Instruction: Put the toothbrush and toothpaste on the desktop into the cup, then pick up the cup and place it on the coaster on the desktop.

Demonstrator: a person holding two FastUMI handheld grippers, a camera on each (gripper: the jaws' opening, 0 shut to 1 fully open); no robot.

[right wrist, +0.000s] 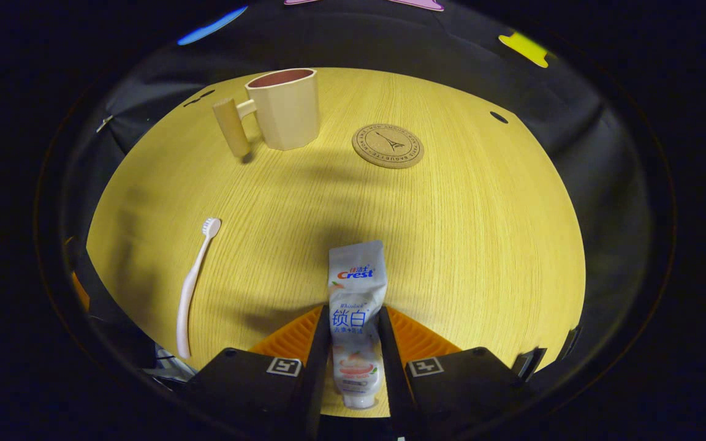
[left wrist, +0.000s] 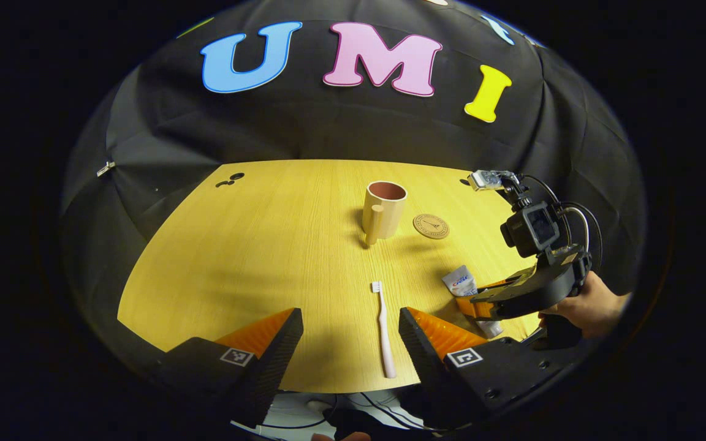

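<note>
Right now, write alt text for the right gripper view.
The right claw is closed on a toothpaste tube lying on a yellow wooden table. A toothbrush lies to the left; farther back stand an empty cup with a handle and, to its right, a round coaster.

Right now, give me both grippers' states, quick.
Left gripper: open, holding nothing, the toothbrush lying between its fingers.
Right gripper: closed on the toothpaste.

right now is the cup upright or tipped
Upright: the cup stands on its base on the table, mouth up, beside the coaster. Nothing visible inside.
</note>
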